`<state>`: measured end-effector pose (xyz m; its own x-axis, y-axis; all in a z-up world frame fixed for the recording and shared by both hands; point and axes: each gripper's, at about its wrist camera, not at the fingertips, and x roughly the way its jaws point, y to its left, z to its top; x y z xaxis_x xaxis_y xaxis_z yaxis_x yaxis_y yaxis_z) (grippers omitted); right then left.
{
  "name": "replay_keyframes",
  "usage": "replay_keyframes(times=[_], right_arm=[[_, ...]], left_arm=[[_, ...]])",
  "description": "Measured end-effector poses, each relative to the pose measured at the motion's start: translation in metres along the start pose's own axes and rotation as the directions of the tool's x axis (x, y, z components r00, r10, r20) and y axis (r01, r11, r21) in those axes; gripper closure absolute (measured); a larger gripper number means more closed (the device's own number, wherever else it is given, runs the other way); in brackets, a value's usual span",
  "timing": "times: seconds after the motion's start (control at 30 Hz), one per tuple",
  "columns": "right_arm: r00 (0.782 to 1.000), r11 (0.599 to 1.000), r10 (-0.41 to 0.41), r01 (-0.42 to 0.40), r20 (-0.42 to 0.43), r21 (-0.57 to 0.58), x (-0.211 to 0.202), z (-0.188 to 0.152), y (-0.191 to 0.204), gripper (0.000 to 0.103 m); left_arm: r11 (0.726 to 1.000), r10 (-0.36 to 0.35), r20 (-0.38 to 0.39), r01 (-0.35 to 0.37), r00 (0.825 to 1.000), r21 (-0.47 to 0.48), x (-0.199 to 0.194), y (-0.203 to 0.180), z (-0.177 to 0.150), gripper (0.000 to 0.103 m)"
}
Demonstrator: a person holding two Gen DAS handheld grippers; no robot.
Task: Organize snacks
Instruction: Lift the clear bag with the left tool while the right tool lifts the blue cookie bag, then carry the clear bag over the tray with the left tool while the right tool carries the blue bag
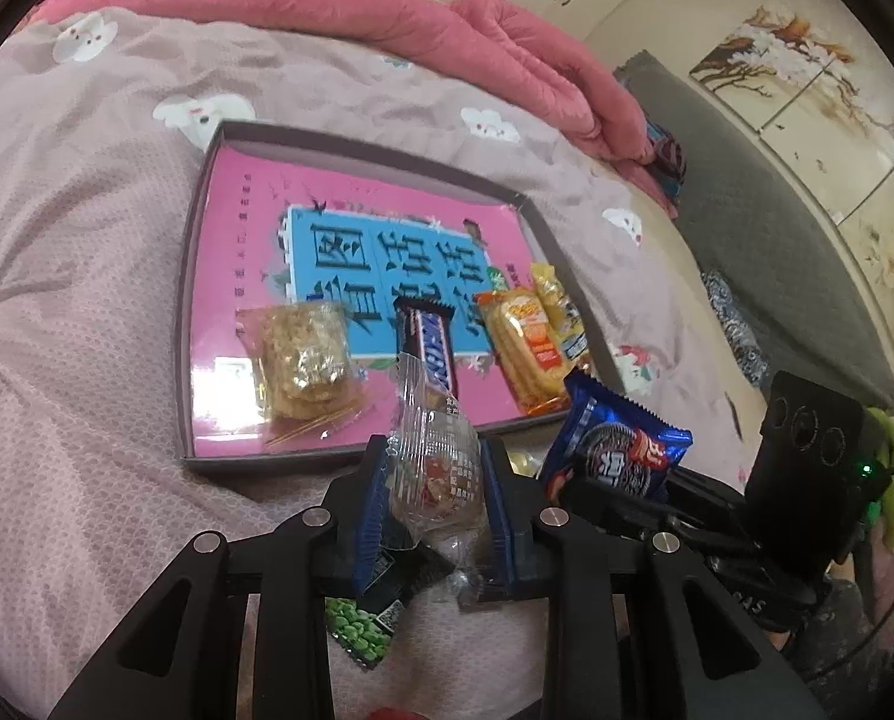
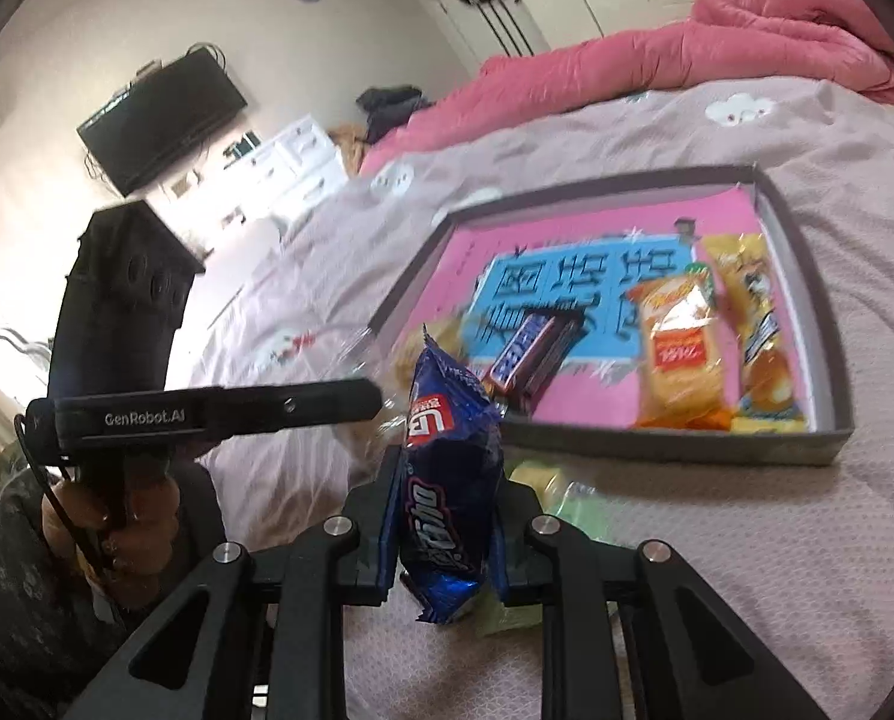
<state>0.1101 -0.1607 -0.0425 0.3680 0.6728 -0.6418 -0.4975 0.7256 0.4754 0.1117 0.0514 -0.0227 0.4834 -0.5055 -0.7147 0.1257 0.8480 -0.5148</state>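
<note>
A shallow grey box (image 1: 186, 324) with a pink and blue printed bottom lies on the bed; it also shows in the right wrist view (image 2: 831, 324). In it lie a clear pack of golden biscuits (image 1: 303, 354), a Snickers bar (image 1: 426, 339) (image 2: 531, 354), an orange cracker pack (image 1: 522, 342) (image 2: 678, 354) and a yellow pack (image 1: 558, 306) (image 2: 753, 324). My left gripper (image 1: 432, 480) is shut on a clear-wrapped snack (image 1: 438, 468), just short of the box's near edge. My right gripper (image 2: 447, 516) is shut on a blue Oreo pack (image 2: 450, 480), which also shows in the left wrist view (image 1: 618, 444).
A green pea snack pack (image 1: 360, 630) lies on the bedsheet under my left gripper. Pale green and yellow packs (image 2: 543, 480) lie under my right gripper. A pink quilt (image 1: 507, 42) is heaped at the far side of the bed. The floor lies to the right of the bed.
</note>
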Motion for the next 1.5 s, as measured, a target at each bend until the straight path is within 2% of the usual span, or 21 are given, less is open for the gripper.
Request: replay_keyframes(times=[0.47, 0.57, 0.73, 1.07, 1.5], right_arm=[[0.992, 0.999, -0.038, 0.039, 0.118, -0.002, -0.027, 0.015, -0.006, 0.080], [0.990, 0.999, -0.040, 0.038, 0.137, 0.011, -0.032, 0.019, -0.009, 0.080], [0.986, 0.998, -0.050, 0.045, 0.157, 0.035, -0.037, 0.023, -0.015, 0.080], [0.978, 0.996, -0.090, 0.083, 0.190, 0.046, -0.043, 0.034, -0.019, 0.079], [0.974, 0.996, -0.086, 0.082, 0.209, 0.026, -0.044, 0.046, -0.018, 0.079]], left_arm=[[0.997, 0.064, 0.101, -0.067, 0.993, 0.025, -0.029, -0.022, 0.011, 0.072], [0.997, 0.069, 0.131, -0.072, 0.989, 0.016, -0.035, -0.026, 0.014, 0.072], [0.992, 0.116, 0.172, -0.122, 0.978, 0.024, -0.042, -0.032, 0.018, 0.072], [0.991, 0.124, 0.168, -0.131, 0.978, 0.030, -0.036, -0.037, 0.024, 0.072], [0.987, 0.152, 0.177, -0.159, 0.972, 0.028, -0.030, -0.038, 0.031, 0.072]])
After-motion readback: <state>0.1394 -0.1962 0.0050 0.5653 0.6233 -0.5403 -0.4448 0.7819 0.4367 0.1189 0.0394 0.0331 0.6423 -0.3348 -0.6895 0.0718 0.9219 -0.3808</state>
